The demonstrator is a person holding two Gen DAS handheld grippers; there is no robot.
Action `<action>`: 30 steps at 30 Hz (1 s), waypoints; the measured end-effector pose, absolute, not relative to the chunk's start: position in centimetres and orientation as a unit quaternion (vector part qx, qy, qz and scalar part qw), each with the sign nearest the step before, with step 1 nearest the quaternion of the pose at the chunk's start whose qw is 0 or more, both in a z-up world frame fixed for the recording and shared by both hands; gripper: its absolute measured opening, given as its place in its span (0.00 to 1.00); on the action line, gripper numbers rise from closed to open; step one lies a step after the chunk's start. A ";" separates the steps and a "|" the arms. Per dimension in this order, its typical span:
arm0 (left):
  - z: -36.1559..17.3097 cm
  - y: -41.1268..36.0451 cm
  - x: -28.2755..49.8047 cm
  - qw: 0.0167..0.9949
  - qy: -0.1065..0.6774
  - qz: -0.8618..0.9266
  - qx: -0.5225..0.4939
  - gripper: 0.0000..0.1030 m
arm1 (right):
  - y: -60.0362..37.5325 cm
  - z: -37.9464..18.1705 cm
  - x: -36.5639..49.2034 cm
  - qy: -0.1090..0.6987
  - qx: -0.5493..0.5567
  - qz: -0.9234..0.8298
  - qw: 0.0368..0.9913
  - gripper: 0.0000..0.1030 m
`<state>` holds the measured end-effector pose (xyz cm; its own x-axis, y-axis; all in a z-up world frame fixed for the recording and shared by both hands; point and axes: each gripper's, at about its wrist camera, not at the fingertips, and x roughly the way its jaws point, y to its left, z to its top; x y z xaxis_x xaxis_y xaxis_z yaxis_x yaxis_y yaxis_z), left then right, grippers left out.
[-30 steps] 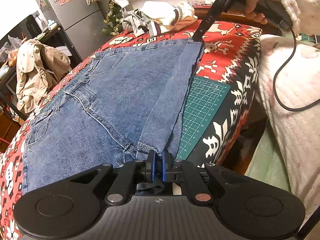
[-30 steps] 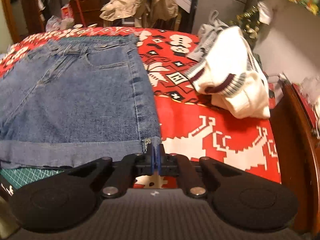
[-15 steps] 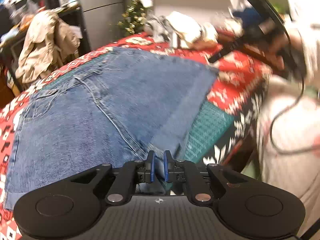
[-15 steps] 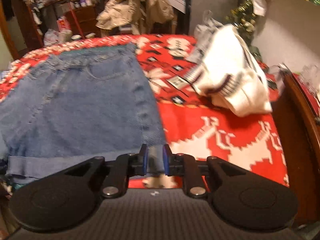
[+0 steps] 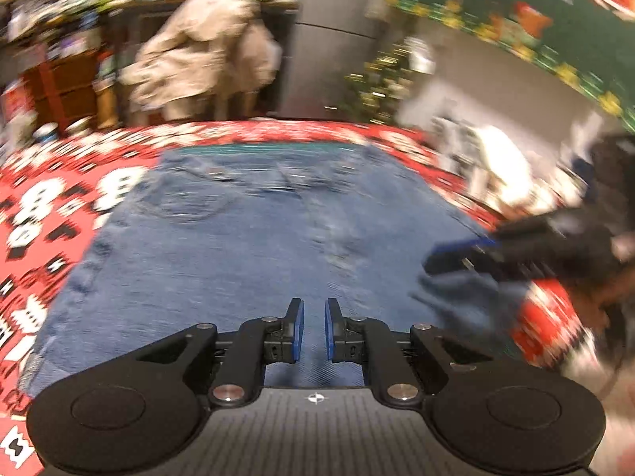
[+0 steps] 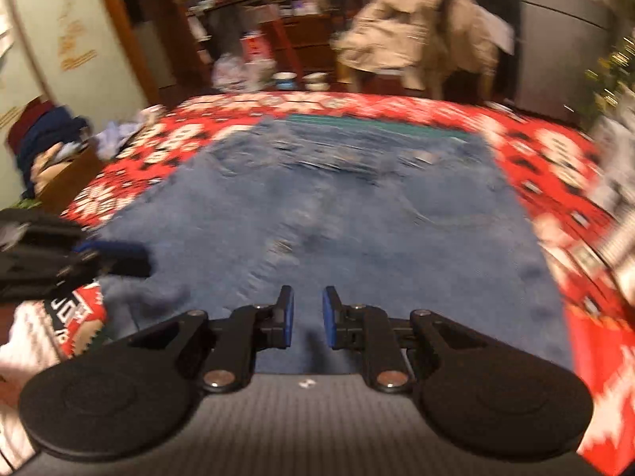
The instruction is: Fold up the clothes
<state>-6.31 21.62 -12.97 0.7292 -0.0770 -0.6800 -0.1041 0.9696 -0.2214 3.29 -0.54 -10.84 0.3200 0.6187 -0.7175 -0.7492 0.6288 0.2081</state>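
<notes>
Blue denim shorts (image 5: 246, 246) lie flat on the red patterned tablecloth (image 5: 47, 214), waistband at the far side. They also fill the middle of the right wrist view as the denim shorts (image 6: 357, 222). My left gripper (image 5: 313, 327) hovers open over the near hem with nothing between its blue pads. My right gripper (image 6: 303, 321) is open too, above the near edge of the denim. Each gripper shows in the other's view: the right gripper (image 5: 460, 254) at the denim's right corner, the left gripper (image 6: 115, 258) at its left corner. Both views are motion-blurred.
A green cutting mat (image 6: 377, 125) peeks out beyond the waistband. White and grey clothes (image 5: 496, 166) are piled at the table's right end. A beige coat (image 5: 198, 51) hangs behind the table, beside a grey fridge (image 5: 329, 39). A box of clothes (image 6: 43, 146) stands left of the table.
Both grippers have let go of the denim hem and opened. Both have swung round to face across the shorts toward the waistband; the folded-over hem strip now lies flat.
</notes>
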 end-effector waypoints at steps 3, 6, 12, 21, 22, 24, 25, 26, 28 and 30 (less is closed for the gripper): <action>-14.1 24.0 -5.1 0.917 0.362 0.050 -0.162 0.09 | 2.5 -10.8 3.8 0.390 -0.092 0.450 0.798 0.17; -15.0 25.5 -4.6 0.913 0.362 0.094 -0.163 0.09 | 5.7 -11.2 5.0 0.391 -0.099 0.469 0.786 0.17; -16.6 27.9 -5.6 0.900 0.383 0.141 -0.155 0.09 | 12.1 -13.6 7.4 0.404 -0.128 0.488 0.763 0.16; -16.9 30.1 -7.9 0.895 0.379 0.174 -0.157 0.03 | 17.2 -15.5 11.5 0.409 -0.134 0.463 0.775 0.13; -16.9 30.4 -8.1 0.894 0.379 0.179 -0.161 0.03 | 17.5 -15.4 11.9 0.411 -0.131 0.462 0.775 0.13; -16.9 30.7 -8.1 0.888 0.378 0.194 -0.173 0.02 | 17.9 -15.3 12.0 0.409 -0.145 0.464 0.772 0.13; -16.8 31.0 -8.2 0.886 0.378 0.201 -0.177 0.02 | 18.0 -15.1 12.0 0.410 -0.147 0.465 0.771 0.14; -16.8 31.3 -8.4 0.883 0.378 0.209 -0.181 0.02 | 18.0 -14.9 12.1 0.410 -0.146 0.467 0.770 0.14; -16.6 32.1 -8.7 0.878 0.379 0.226 -0.186 0.02 | 17.9 -14.3 12.4 0.409 -0.145 0.471 0.768 0.15; -16.6 32.8 -9.2 0.873 0.378 0.242 -0.190 0.02 | 18.2 -13.7 13.1 0.407 -0.144 0.473 0.768 0.15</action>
<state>-9.17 32.83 -16.57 0.5971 0.2793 -0.7520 -0.5672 0.8099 -0.1495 13.08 18.23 -13.67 0.2225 0.6089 -0.7614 -0.8435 0.5118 0.1628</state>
